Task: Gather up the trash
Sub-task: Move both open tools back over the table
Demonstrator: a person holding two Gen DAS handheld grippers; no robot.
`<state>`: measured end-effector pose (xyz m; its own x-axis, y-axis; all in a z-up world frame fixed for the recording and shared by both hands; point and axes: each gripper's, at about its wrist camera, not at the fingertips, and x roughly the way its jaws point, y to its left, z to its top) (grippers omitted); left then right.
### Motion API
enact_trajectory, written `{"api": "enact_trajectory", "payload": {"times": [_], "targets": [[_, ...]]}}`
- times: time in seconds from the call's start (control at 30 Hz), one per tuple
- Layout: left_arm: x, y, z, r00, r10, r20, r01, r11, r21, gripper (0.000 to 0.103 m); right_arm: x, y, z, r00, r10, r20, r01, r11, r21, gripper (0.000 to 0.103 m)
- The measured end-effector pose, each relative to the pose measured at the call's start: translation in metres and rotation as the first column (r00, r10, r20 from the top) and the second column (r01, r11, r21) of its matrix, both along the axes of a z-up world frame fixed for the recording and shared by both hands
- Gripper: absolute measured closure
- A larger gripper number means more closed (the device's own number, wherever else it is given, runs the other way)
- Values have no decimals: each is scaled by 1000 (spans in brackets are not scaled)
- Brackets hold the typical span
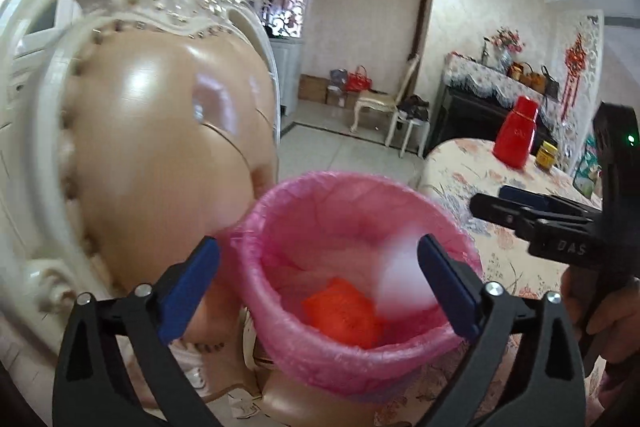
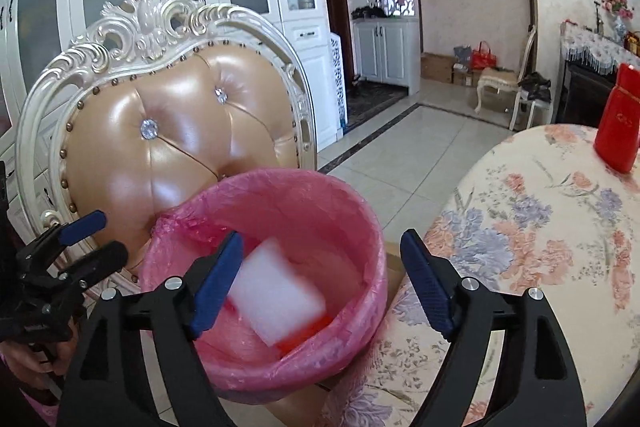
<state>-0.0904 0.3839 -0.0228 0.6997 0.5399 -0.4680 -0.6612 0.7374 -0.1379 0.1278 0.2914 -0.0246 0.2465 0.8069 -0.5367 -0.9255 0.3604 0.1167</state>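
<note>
A bin with a pink liner [image 1: 360, 347] [image 2: 288, 195] stands on a chair seat beside the table. Inside lie an orange-red wrapper [image 1: 344, 311] [image 2: 304, 335] and a blurred white piece [image 1: 400, 279] [image 2: 276, 291] above it. My left gripper [image 1: 320, 291] is open and empty over the bin's near rim; it also shows in the right wrist view [image 2: 92, 239]. My right gripper [image 2: 322, 287] is open and empty over the bin; its fingers [image 1: 520, 211] show at the right in the left wrist view.
An ornate cream chair with a tan padded back [image 1: 160, 131] [image 2: 180, 123] stands behind the bin. A table with a floral cloth [image 1: 500, 195] [image 2: 540, 227] is to the right, with a red bottle [image 1: 516, 131] [image 2: 618, 119] and a small jar [image 1: 546, 155] on it. Tiled floor lies beyond.
</note>
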Motion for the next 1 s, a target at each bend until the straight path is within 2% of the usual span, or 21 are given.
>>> {"api": "enact_trajectory", "payload": {"times": [0.2, 0.27, 0.4, 0.5, 0.67, 0.77, 0.83, 0.9, 1.0], "targets": [[9, -36, 4, 998, -52, -25, 54, 997, 55, 5, -16, -62, 22, 993, -72, 98, 68, 996, 50, 26], [20, -55, 4, 996, -89, -31, 91, 993, 70, 5, -17, -93, 25, 984, -125, 129, 118, 991, 59, 23], [60, -103, -2, 977, -207, -39, 209, 976, 53, 5, -10, -164, 25, 960, -243, 143, 234, 969, 76, 21], [89, -144, -5, 954, -295, -45, 297, 953, 57, 5, -1, -221, 22, 929, -344, 135, 335, 938, 85, 21], [136, -208, -14, 907, -419, -34, 420, 908, 5, 5, 12, -316, 11, 859, -499, 113, 492, 867, 86, 21], [160, -247, -23, 880, -474, 6, 473, 877, -84, 5, 16, -366, 2, 812, -575, 100, 569, 818, 81, 21], [173, -265, -29, 869, -496, 10, 492, 860, -136, 5, 20, -405, -5, 770, -632, 84, 628, 775, 77, 20], [189, -288, -35, 844, -536, -1, 526, 830, -182, 5, 23, -432, -11, 733, -677, 73, 673, 736, 73, 20], [207, -324, -42, 822, -568, -31, 554, 813, -180, 5, 29, -478, -19, 657, -751, 59, 749, 660, 59, 20]]}}
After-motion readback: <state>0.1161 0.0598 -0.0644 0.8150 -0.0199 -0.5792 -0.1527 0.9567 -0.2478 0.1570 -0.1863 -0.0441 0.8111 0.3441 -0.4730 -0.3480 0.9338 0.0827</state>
